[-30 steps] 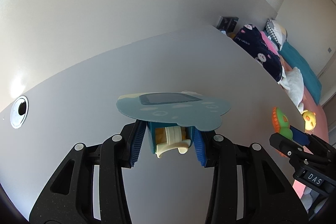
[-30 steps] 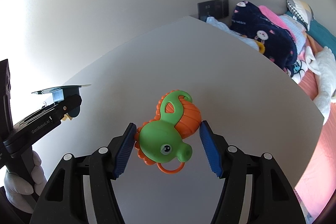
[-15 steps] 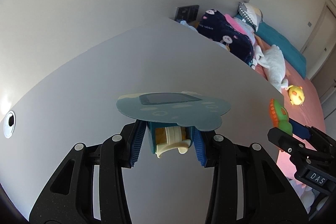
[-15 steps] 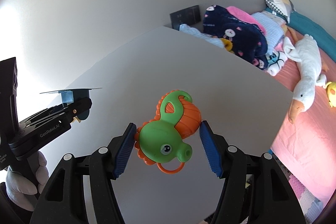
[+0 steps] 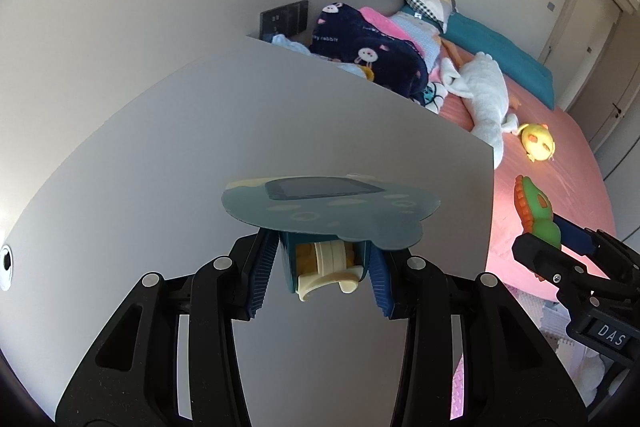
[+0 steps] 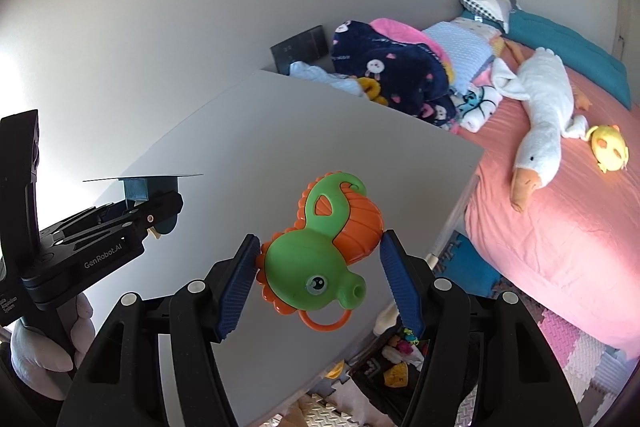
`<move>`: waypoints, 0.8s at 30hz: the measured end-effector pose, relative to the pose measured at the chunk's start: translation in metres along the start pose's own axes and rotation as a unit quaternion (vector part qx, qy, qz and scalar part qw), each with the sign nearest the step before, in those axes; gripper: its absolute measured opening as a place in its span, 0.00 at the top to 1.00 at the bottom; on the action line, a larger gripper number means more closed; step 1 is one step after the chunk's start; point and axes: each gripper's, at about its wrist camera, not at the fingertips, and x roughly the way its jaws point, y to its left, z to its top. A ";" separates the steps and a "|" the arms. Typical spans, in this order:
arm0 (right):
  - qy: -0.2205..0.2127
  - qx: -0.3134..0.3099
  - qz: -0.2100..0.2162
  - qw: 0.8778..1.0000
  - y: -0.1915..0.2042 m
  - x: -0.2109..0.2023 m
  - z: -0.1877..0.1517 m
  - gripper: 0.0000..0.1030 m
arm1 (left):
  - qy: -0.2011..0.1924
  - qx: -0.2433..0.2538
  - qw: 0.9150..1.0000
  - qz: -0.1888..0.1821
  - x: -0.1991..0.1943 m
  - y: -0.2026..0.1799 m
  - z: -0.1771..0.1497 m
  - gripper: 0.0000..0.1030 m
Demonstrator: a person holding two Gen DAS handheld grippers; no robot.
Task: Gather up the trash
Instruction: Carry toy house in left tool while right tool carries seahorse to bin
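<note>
My left gripper (image 5: 324,275) is shut on a teal toy package (image 5: 326,215) with a flat cloud-shaped card on top and a cream plastic piece inside; it hangs above the grey desk (image 5: 200,147). My right gripper (image 6: 320,279) is shut on a green and orange seahorse toy (image 6: 324,251) with an orange ring at its bottom, held over the desk's right part (image 6: 280,131). In the left wrist view the right gripper (image 5: 568,259) shows at the right edge with the seahorse toy (image 5: 536,215). In the right wrist view the left gripper (image 6: 132,215) shows at the left, with the package (image 6: 140,187).
A bed with a pink sheet (image 6: 560,227) lies right of the desk, carrying a white goose plush (image 6: 540,115), a yellow chick plush (image 6: 608,147), folded blankets (image 6: 392,71) and pillows. Foam floor mats and small toys (image 6: 400,363) lie below the desk edge. A cable hole (image 5: 6,261) sits at the desk's left.
Both grippers have swung to the right across the desk with their toys still held; the bed and the desk's right edge have come much further into view.
</note>
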 end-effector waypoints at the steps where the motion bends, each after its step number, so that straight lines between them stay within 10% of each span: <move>1: -0.001 0.003 -0.002 1.000 -0.004 -0.002 -0.001 0.39 | 0.001 0.005 1.000 -0.003 0.001 -0.005 0.000 0.60; 24: -0.037 0.092 -0.084 0.992 -0.091 -0.065 -0.035 0.39 | 0.017 0.112 0.990 -0.082 0.009 -0.117 -0.001 0.60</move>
